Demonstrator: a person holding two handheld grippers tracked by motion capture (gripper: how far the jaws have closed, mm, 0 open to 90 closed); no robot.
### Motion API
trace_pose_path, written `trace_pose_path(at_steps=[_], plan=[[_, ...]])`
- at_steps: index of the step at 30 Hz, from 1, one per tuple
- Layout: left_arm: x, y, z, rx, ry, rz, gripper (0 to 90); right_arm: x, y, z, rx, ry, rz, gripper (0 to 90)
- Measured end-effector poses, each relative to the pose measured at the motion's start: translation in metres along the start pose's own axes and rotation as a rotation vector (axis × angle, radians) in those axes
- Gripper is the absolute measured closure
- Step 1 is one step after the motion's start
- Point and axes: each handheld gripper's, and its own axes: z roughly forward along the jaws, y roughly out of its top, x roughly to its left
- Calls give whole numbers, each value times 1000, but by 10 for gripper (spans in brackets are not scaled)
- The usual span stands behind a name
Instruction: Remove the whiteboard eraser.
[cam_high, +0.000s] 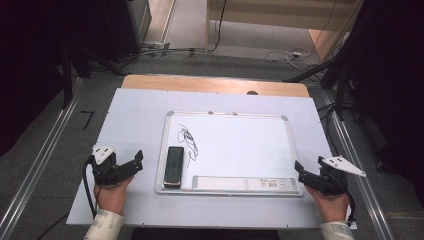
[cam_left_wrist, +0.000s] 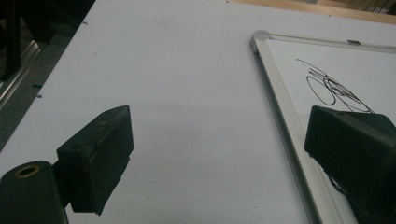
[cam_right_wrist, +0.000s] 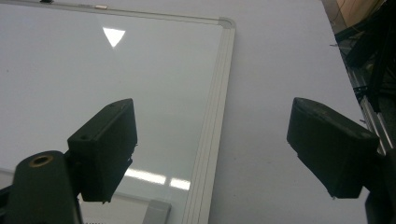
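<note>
**Both grippers empty, eraser not yet picked up**

You hold the left gripper (cam_high: 136, 161) just off the whiteboard's (cam_high: 240, 145) left edge, jaws spread wide with nothing between them. The right gripper (cam_high: 299, 169) sits off the board's right edge, its jaws just as wide apart and also empty. The eraser (cam_high: 173, 166) lies flat on the board near its lower left corner, just beside the black scribble (cam_high: 189, 142). The left gripper is the nearer one to it.

This looks like the start: nothing is grasped, and the scribble is intact. Your likely next move is to bring the left gripper over the frame, line its jaws up across the eraser's narrow width, and close on it. Mind the raised frame as you cross.

The board rests on a white sheet (cam_high: 135, 115) covering a wooden table (cam_high: 210, 84). Around it you have grey floor, metal rails at both sides, and cables at the back.
</note>
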Motion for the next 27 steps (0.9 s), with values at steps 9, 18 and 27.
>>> trace_pose_path(at_steps=[9, 18, 27], plan=[[-8, 0, -3, -1, -16, 5, 85, 1, 0, 0, 1, 1, -8, 147], [-15, -2, -1, 9, -49, 18, 86, 1, 0, 0, 1, 3, -7, 147], [-29, -4, 1, 29, -80, 45, 87, 2, 1, 0, 1, 2, -6, 147]])
